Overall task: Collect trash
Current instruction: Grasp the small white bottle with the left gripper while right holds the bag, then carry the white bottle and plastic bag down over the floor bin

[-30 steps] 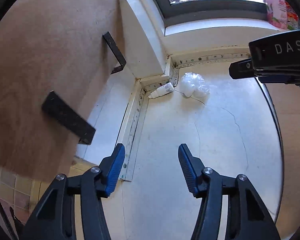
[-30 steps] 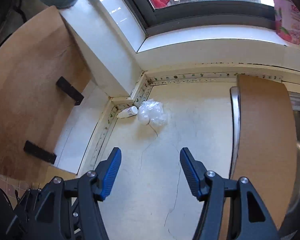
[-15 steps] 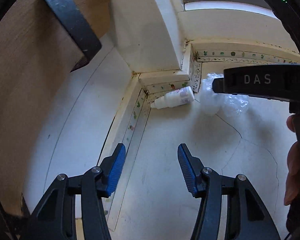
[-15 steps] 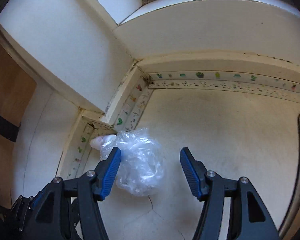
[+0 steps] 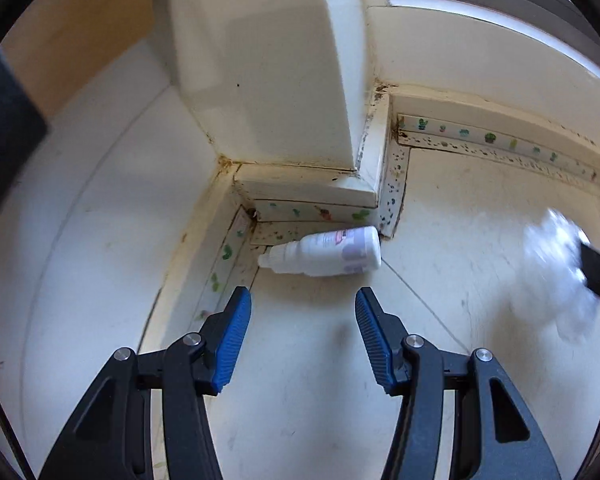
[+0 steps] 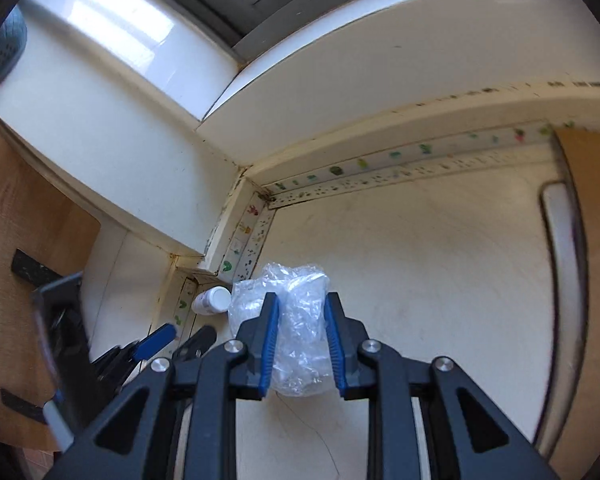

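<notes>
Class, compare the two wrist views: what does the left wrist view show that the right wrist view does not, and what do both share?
Only the left wrist view shows the white bottle's label and nozzle, with the left gripper open just short of it. Only the right wrist view shows the right gripper with its jaws closing around the crumpled plastic bag, plus the window frame. Both show bottle, bag and the cactus-patterned trim at the wall corner.
</notes>
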